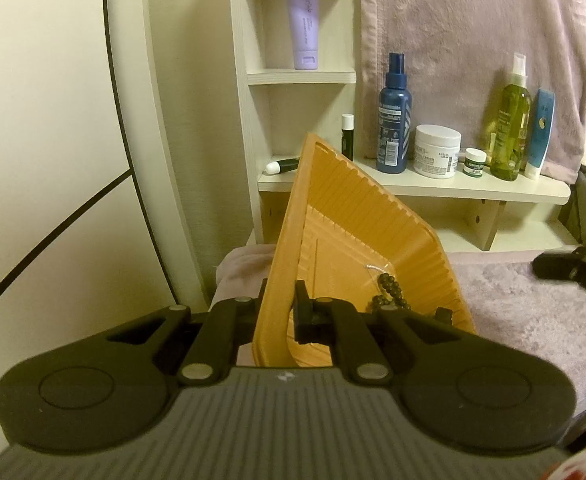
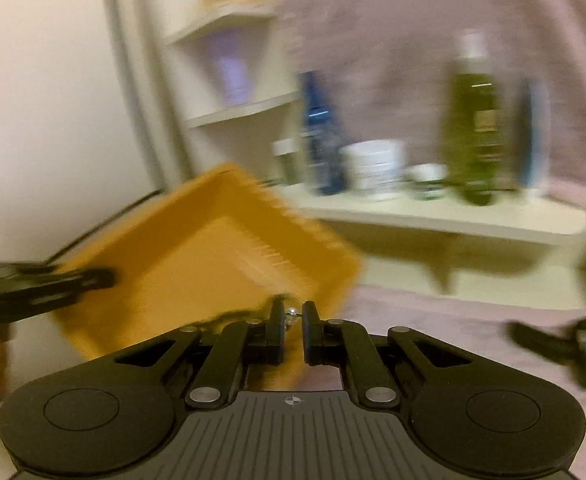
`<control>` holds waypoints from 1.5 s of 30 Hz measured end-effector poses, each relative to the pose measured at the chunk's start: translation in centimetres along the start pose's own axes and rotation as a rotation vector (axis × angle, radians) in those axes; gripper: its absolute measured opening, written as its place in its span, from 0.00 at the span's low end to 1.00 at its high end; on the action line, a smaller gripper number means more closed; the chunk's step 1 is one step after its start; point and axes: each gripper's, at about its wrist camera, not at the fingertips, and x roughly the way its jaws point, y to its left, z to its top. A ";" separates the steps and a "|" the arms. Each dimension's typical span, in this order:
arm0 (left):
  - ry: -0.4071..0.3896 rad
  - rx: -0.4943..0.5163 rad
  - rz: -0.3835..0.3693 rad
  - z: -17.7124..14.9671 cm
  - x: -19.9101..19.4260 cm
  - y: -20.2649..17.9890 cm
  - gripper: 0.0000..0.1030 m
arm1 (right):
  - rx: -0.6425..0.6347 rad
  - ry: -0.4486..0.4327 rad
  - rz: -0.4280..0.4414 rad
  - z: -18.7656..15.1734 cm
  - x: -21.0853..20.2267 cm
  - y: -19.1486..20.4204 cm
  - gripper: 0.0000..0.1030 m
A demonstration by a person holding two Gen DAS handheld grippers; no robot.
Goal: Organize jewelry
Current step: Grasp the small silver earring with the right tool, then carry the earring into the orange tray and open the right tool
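My left gripper [image 1: 279, 300] is shut on the rim of an orange ribbed tray [image 1: 373, 220] and holds it tilted above the pink cloth. A dark beaded bracelet [image 1: 389, 290] and a thin silver chain [image 1: 373, 267] lie low in the tray. In the blurred right wrist view the tray [image 2: 197, 264] is at the left, with the left gripper [image 2: 105, 278] on its edge. My right gripper [image 2: 291, 314] has its fingers close together around a small silver piece [image 2: 291, 312] by the tray's near corner.
A white shelf [image 1: 473, 190] behind holds a blue spray bottle [image 1: 393, 120], a white cream jar [image 1: 437, 150], a green oil bottle [image 1: 511, 124] and a blue tube [image 1: 541, 132]. A lilac tube [image 1: 303, 26] stands higher. A black object [image 1: 573, 268] lies on the pink cloth [image 1: 533, 320].
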 end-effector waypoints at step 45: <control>-0.001 -0.004 -0.004 -0.1 0.1 0.1 0.07 | 0.187 0.049 0.010 -2.7 0.6 -3.3 0.43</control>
